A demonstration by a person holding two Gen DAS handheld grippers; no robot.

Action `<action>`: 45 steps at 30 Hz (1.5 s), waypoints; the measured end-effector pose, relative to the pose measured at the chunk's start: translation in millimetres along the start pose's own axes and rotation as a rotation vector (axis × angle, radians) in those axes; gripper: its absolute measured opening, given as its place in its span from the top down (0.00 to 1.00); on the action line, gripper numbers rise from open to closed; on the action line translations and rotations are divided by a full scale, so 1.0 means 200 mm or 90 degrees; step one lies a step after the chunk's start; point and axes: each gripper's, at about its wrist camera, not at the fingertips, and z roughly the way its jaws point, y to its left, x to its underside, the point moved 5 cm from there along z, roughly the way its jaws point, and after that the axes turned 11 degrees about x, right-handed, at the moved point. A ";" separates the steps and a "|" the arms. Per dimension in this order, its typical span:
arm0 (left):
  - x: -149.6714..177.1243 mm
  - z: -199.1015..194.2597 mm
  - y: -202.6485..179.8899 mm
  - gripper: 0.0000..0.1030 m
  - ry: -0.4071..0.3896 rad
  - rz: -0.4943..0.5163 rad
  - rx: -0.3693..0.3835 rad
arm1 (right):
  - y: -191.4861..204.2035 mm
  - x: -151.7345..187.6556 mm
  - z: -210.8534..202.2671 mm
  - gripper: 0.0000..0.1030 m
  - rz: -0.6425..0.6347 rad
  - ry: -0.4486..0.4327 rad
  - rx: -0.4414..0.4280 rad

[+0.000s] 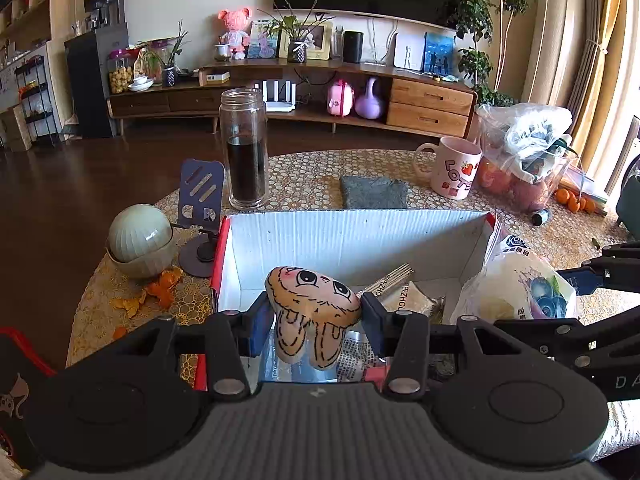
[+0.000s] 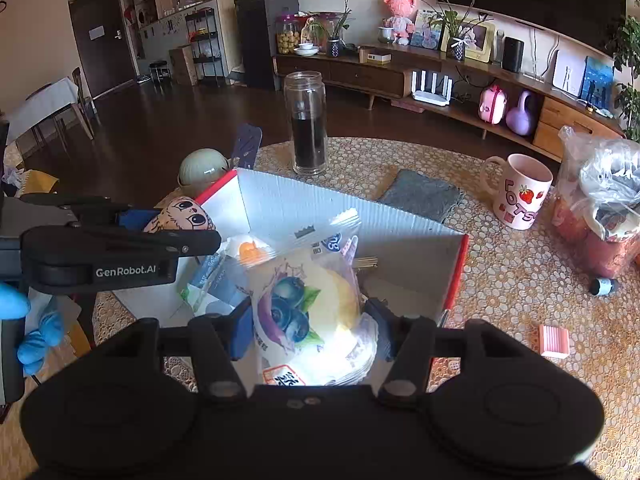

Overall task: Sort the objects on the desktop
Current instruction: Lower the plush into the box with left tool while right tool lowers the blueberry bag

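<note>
A: With both loads hanging over the cardboard box (image 1: pixel 356 236), worth asking why so high?
B: Probably to clear the white walls before letting go. Left gripper (image 1: pixel 314 312) partly closed, pads pressing either side of the plush toy (image 1: pixel 312 304), just above the box's near-left corner.
A: And the right gripper (image 2: pixel 312 328)?
B: Also partly closed, clamped on the blueberry snack packet (image 2: pixel 308 304), upright over the near side of the box. Held by the middle, likely so the crinkly wrapper cannot slip.
A: Already in the box?
B: Papers, wrappers, something orange; hard to name more. Looks like the sorting bin, judging by the task.
A: Outside the box?
B: Behind it a glass jar (image 1: pixel 244 148) half full of something dark and a grey cloth (image 1: pixel 374 192). Back and right of it a pink mug (image 1: pixel 450 168) and a plastic bag of fruit (image 1: pixel 524 152). Left of it a phone stand (image 1: pixel 200 216), a pale green lidded bowl (image 1: pixel 140 240) and orange peel (image 1: pixel 160 292). Right of it a small pink ridged block (image 2: pixel 554 340).
A: The surface?
B: Round table under a lacy patterned cover (image 2: pixel 500 280). Beyond the box, dark wood floor, a long low cabinet, a big dark screen.
</note>
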 end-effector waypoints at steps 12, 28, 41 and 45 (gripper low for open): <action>-0.05 0.25 0.03 0.55 0.037 0.013 -0.007 | 0.00 0.04 0.21 0.45 -0.009 0.040 0.033; -0.09 0.51 -0.03 0.55 0.103 0.051 0.005 | 0.03 0.12 0.29 0.44 -0.048 0.058 0.034; -0.04 0.61 -0.08 0.55 0.196 0.085 0.020 | 0.03 0.14 0.30 0.44 -0.058 0.057 0.023; -0.03 0.61 -0.08 0.55 0.205 0.080 0.021 | 0.02 0.13 0.30 0.44 -0.048 0.056 0.020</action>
